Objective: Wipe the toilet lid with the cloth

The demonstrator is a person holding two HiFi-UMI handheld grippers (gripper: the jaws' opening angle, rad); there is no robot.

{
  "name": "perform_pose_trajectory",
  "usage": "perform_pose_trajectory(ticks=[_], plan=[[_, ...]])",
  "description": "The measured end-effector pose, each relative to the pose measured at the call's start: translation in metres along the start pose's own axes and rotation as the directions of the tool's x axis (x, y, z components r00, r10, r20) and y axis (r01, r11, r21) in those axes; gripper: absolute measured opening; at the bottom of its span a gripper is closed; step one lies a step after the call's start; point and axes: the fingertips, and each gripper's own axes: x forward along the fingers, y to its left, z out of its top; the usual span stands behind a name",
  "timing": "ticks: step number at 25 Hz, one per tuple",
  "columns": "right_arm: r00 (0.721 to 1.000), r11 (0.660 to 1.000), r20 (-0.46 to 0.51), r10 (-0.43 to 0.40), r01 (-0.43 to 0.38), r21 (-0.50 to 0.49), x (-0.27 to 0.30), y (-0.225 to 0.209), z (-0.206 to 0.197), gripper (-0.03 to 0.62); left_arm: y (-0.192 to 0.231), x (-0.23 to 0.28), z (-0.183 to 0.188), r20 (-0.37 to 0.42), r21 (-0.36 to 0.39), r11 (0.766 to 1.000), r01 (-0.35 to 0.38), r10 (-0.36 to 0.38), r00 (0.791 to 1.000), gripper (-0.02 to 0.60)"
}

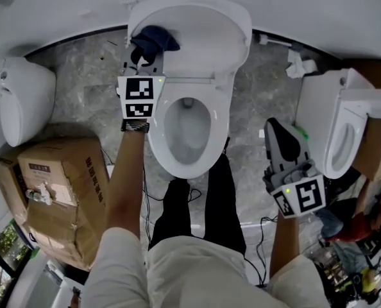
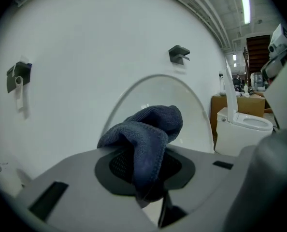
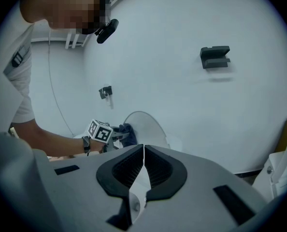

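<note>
The white toilet lid [image 1: 203, 27] stands raised against the wall, above the open seat and bowl [image 1: 187, 130]. My left gripper [image 1: 143, 55] is shut on a dark blue cloth [image 1: 154, 38], which bunches out of its jaws at the lid's upper left part. In the left gripper view the cloth [image 2: 146, 139] hangs folded over the closed jaws, with the lid [image 2: 187, 110] just behind it. My right gripper [image 1: 279, 133] hangs to the right of the bowl, shut with nothing in it. In the right gripper view my right gripper [image 3: 142, 163] looks toward the lid [image 3: 146, 127] and the left gripper [image 3: 115, 134].
A second white toilet [image 1: 341, 127] stands at the right, a white urn-like fixture [image 1: 24, 98] at the left. A cardboard box [image 1: 56, 197] sits at the lower left. The person's legs [image 1: 203, 204] stand before the bowl. Crumpled white paper [image 1: 299, 66] lies on the grey floor.
</note>
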Motion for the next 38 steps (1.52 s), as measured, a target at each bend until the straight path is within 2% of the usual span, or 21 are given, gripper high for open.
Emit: perform_pose_trajectory(ticks=[5, 8, 11, 14, 18, 23, 29, 34, 38], plan=[[1.0, 1.0, -0.01, -0.011, 0.011, 0.011, 0.002, -0.009, -0.007, 0.029, -0.046, 0.015, 0.034, 0.074, 0.033, 0.995, 0.089, -0.092, 0.993, 0.086], [1.0, 1.0, -0.017, -0.015, 0.016, 0.023, 0.003, -0.017, -0.012, 0.029, -0.082, 0.029, 0.033, 0.082, 0.06, 0.979, 0.195, -0.2, 0.976, 0.086], [0.999, 0.999, -0.034, -0.02, 0.021, 0.03, 0.003, -0.022, -0.02, 0.029, -0.116, 0.042, 0.027, 0.095, 0.067, 0.961, 0.267, -0.273, 0.957, 0.084], [0.999, 0.999, -0.045, -0.026, 0.028, 0.039, 0.002, -0.028, -0.028, 0.029, -0.148, 0.056, 0.001, 0.055, 0.074, 0.941, 0.331, -0.336, 0.94, 0.083], [0.998, 0.998, -0.061, -0.035, 0.037, 0.045, -0.001, -0.036, -0.036, 0.029, -0.178, 0.071, -0.055, -0.068, 0.041, 0.917, 0.397, -0.394, 0.917, 0.083], [0.996, 0.998, -0.081, -0.041, 0.045, 0.044, 0.001, -0.045, -0.044, 0.029, -0.176, 0.08, -0.113, -0.186, -0.029, 0.92, 0.391, -0.389, 0.902, 0.081], [0.995, 0.999, -0.094, -0.028, 0.03, 0.024, 0.009, -0.046, -0.04, 0.029, -0.14, 0.074, -0.154, -0.278, -0.092, 0.948, 0.305, -0.318, 0.906, 0.081], [0.996, 1.0, -0.084, -0.019, 0.02, 0.013, 0.012, -0.047, -0.026, 0.029, -0.099, 0.062, -0.169, -0.315, -0.065, 0.974, 0.219, -0.228, 0.921, 0.081], [0.997, 1.0, -0.076, 0.003, -0.003, -0.004, 0.016, -0.044, -0.009, 0.029, -0.079, 0.049, -0.137, -0.289, -0.019, 0.982, 0.19, -0.188, 0.939, 0.081]])
